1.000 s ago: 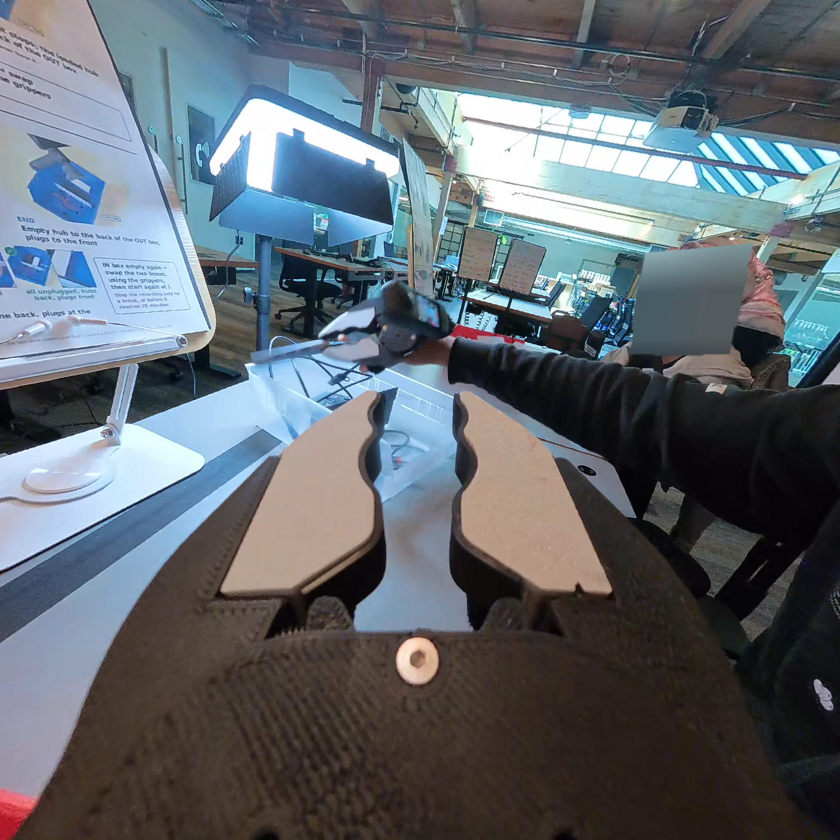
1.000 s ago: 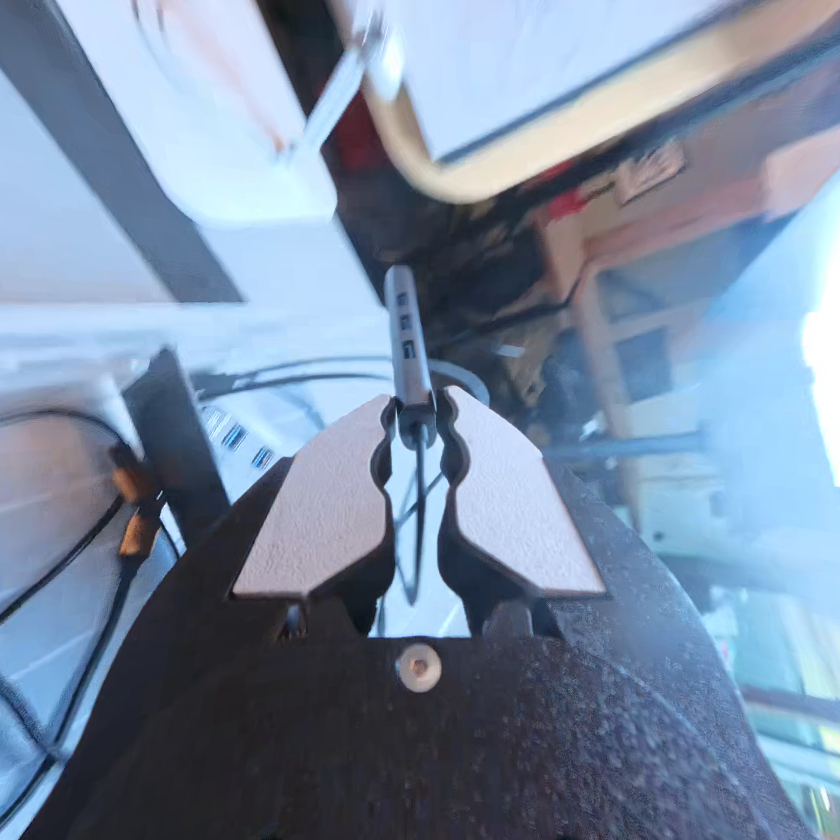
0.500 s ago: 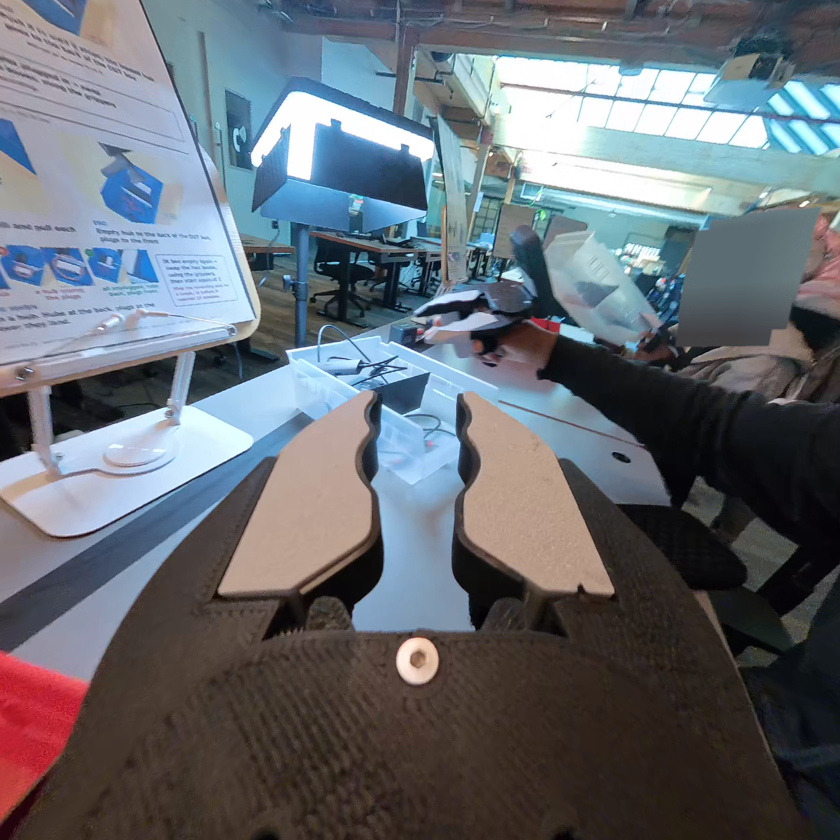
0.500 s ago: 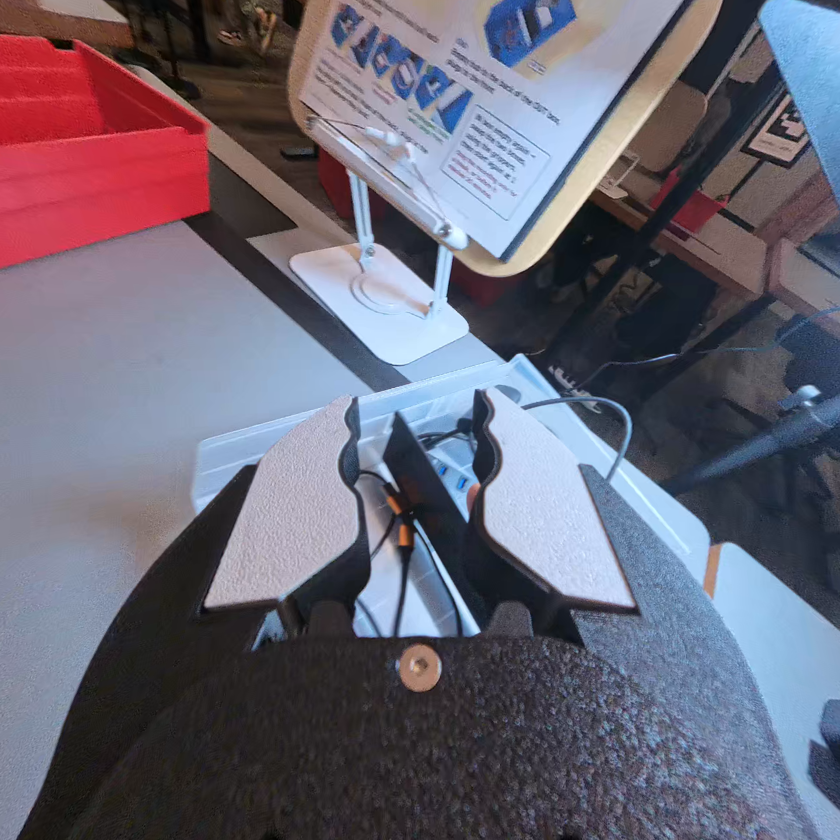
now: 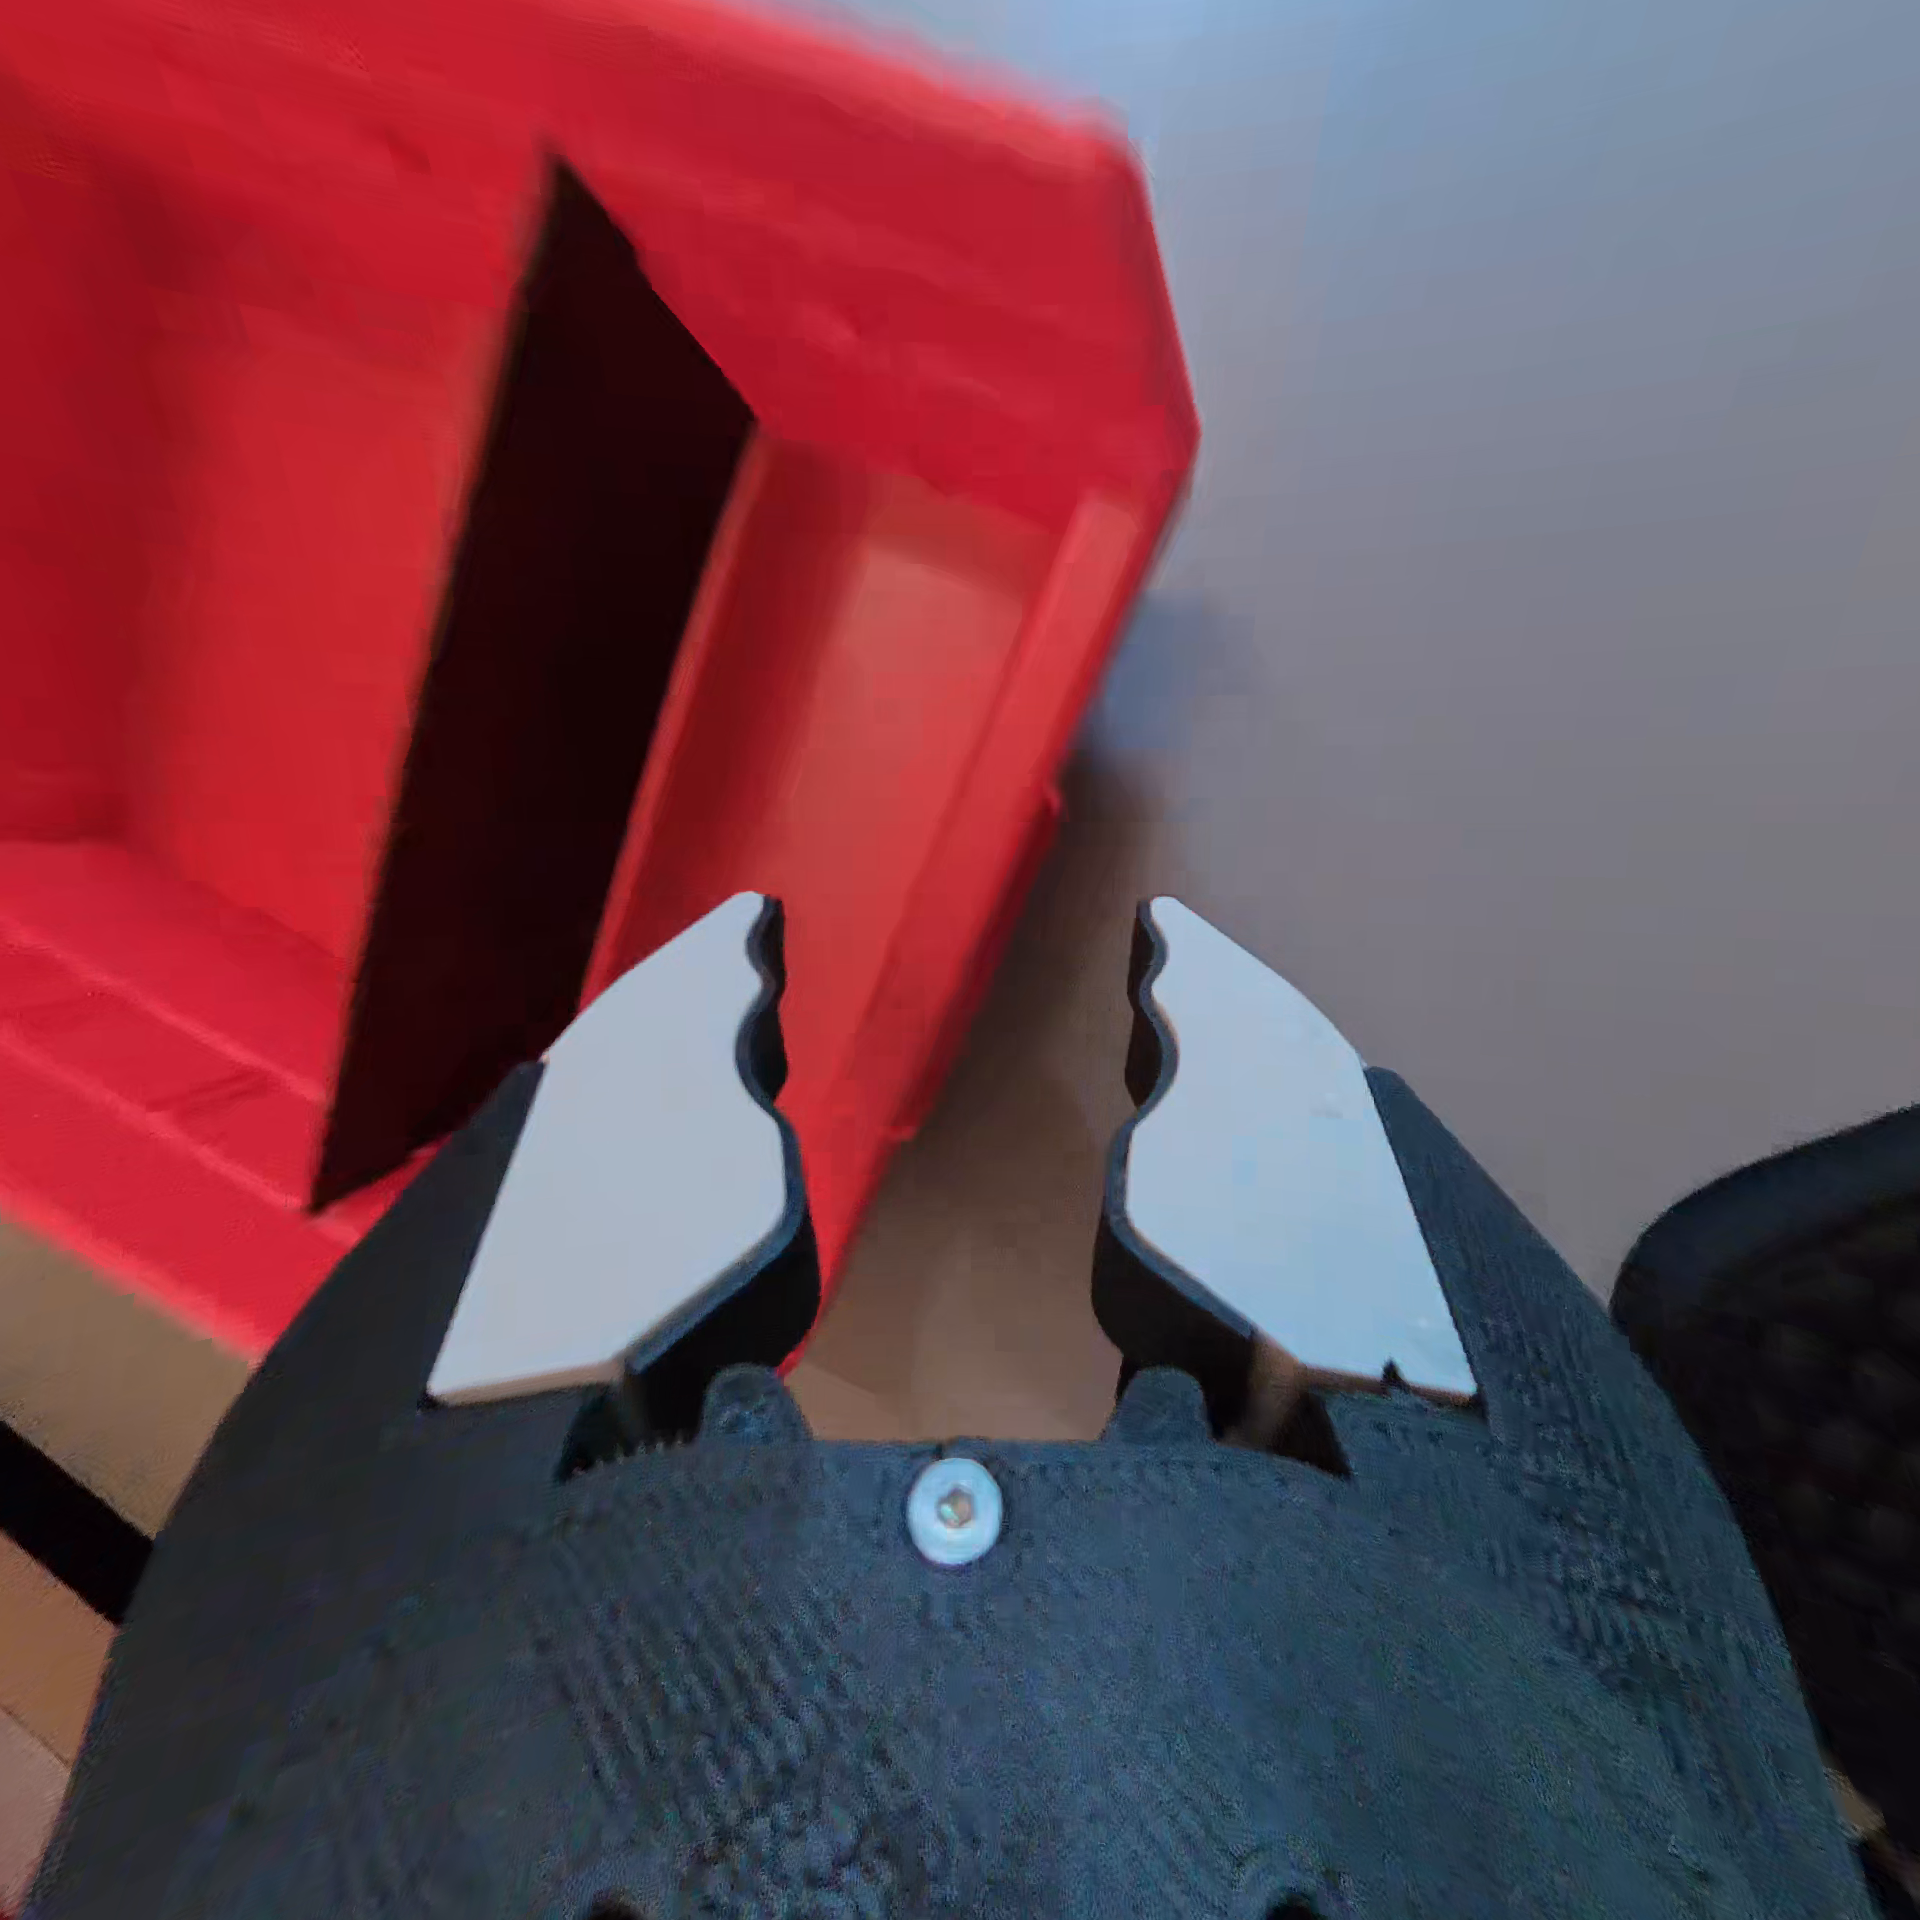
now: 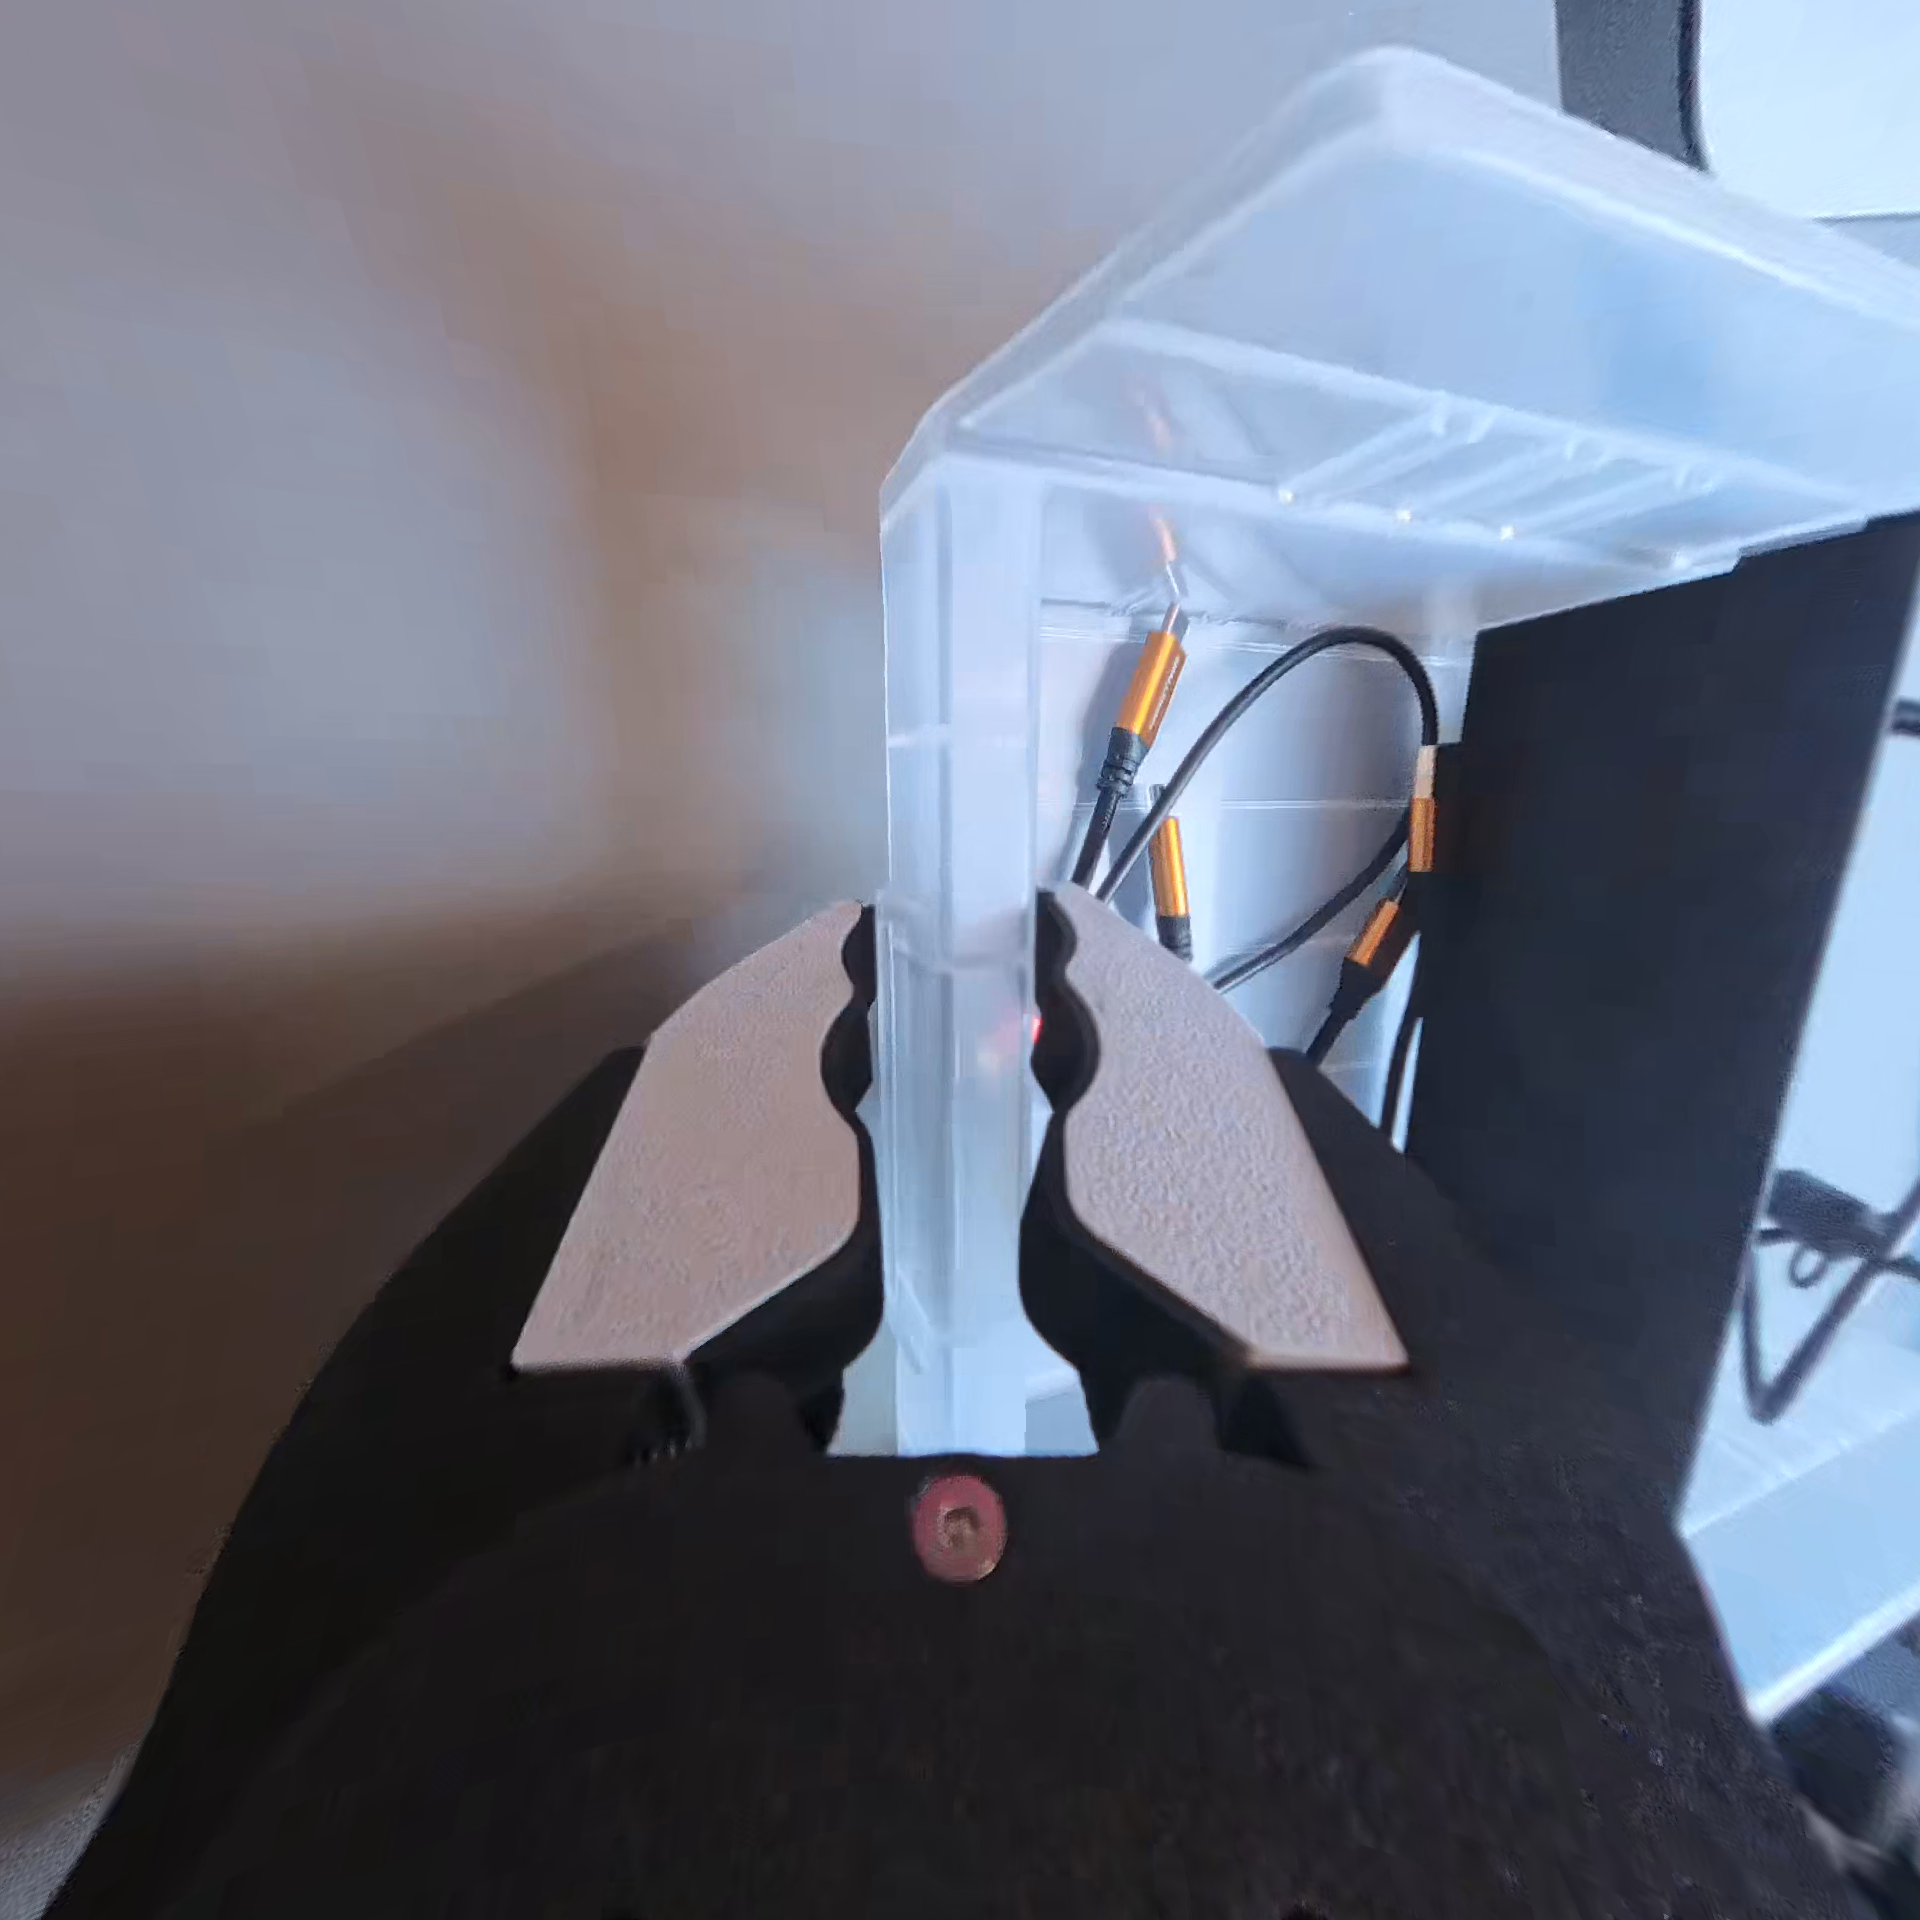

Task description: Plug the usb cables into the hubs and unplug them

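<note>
In the right wrist view my right gripper [image 6: 954, 909] is shut on the corner wall of a clear plastic box [image 6: 1351, 343]. Inside the box lie black USB cables with orange plugs [image 6: 1148, 696], next to a black divider [image 6: 1621, 883]. More dark cable [image 6: 1808, 1278] shows behind the divider; no hub is clearly visible. In the left wrist view my left gripper [image 5: 956, 914] is open and empty, its jaws wide apart just above the near right corner of a red bin [image 5: 831, 260] with a black divider [image 5: 561, 675].
Both boxes stand on a pale grey table [image 5: 1558, 416], which also shows in the right wrist view [image 6: 312, 416]. A dark textured object [image 5: 1787, 1403] sits at the right edge of the left wrist view. Both views are motion-blurred. The left gripper's tips are roughly 45 cm from the right gripper's. The dark textured object [image 5: 1787, 1403] lies around 20 cm away from my left fingertips.
My right gripper let go of the thin grey plug, then closed on the clear box's corner wall. My left gripper swung down from looking across the table to the red bin and opened wider.
</note>
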`<state>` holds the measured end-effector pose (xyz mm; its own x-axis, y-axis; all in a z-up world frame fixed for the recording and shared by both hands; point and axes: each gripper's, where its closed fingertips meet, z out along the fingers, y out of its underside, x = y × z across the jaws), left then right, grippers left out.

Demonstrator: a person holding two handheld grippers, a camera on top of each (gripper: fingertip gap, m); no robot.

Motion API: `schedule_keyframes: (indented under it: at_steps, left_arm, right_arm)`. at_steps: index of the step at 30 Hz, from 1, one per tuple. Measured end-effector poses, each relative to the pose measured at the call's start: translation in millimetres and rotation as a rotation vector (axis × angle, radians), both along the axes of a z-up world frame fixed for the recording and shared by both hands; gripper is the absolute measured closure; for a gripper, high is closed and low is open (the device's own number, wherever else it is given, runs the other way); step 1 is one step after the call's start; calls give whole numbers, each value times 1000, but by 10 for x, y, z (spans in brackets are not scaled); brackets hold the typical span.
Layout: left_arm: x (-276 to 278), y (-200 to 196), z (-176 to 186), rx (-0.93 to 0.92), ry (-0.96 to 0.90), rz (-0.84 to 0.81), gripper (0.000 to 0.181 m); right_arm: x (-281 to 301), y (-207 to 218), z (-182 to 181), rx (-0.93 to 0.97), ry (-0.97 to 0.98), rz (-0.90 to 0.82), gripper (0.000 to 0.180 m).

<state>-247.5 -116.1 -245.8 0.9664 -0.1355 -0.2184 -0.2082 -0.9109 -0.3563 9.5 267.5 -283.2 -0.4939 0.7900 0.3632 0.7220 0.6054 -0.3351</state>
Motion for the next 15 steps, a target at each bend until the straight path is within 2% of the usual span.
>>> schedule_keyframes:
  at_steps: [1, 2, 5, 6, 8, 10, 15]
  left_arm:
    - [-19, -60, -161, -53, 9, -9, 117]
    - [-74, -87, -293, -90, 51, -21, 120]
    - [-209, 17, -510, -126, 257, -139, 148]
    - [-177, 142, -490, -85, 319, -186, 149]
    - [-3, 374, -490, -53, 329, -225, 151]
    - [108, 563, -488, -66, 342, -214, 151]
    - [632, 1139, -479, 11, 346, -433, 150]
  right_arm:
    - [-15, -8, -8, 31, -5, 5, 151]
    - [-17, -24, -9, 39, -14, -2, 151]
    - [57, -187, -10, 23, -28, 46, 151]
    - [99, -274, -10, 23, -27, 63, 151]
    - [205, -505, -10, 24, -16, 110, 151]
    - [333, -786, -8, 17, -2, 158, 151]
    - [647, -1460, 11, 58, 61, 267, 150]
